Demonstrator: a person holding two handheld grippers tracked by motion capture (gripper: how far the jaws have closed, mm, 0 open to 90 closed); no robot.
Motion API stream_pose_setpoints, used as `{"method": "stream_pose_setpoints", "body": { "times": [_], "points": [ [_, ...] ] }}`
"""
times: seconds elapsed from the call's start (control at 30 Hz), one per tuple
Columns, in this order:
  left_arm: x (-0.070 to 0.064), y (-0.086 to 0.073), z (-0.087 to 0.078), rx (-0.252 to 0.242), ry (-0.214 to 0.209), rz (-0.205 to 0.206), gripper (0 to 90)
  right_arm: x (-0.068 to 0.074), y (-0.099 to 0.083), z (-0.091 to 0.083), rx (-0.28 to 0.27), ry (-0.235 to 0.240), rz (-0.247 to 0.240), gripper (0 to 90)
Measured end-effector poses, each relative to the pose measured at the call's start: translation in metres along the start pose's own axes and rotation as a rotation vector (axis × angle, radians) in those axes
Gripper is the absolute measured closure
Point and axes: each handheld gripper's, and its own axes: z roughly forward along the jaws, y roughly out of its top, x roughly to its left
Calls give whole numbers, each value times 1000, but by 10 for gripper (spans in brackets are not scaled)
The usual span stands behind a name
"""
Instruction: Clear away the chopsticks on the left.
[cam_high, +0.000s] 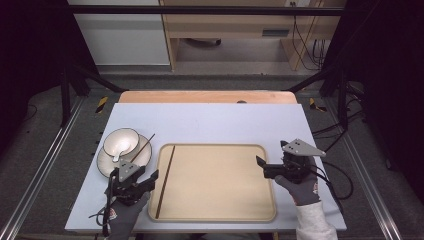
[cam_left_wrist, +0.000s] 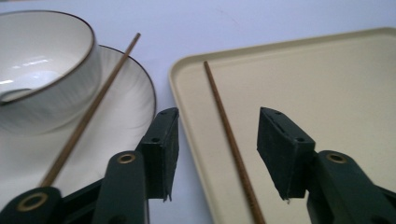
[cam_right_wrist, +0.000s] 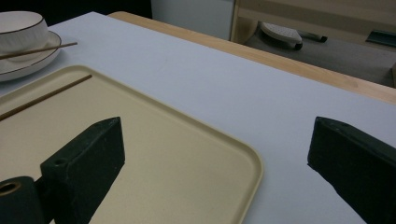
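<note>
The high view looks down and forward over the tray (cam_high: 220, 200). Both gripper views look low and close across this tray (cam_left_wrist: 327, 84) (cam_right_wrist: 187, 140), sharing it.

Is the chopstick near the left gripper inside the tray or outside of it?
Inside. The chopstick lies flat on the tray, along its left rim; the open left gripper straddles it without touching.

Bowl (cam_left_wrist: 42, 70) cropped at left edge, chopstick (cam_left_wrist: 231, 144) running off bottom (left gripper view)
</note>
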Motion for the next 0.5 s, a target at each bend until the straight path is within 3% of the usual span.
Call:
{"method": "stream_pose_setpoints", "body": {
  "times": [0.13, 0.27, 0.5],
  "points": [
    [13, 0, -4, -2, -40, -5, 422, -1, 0, -1, -4, 1, 2, 41],
    [20, 0, -2, 17, -49, 59, 382, -2, 0, -3, -3, -1, 4, 41],
    [33, -5, -3, 28, -74, 100, 347, -4, -1, -4, -7, -6, 10, 43]
  ]
}}
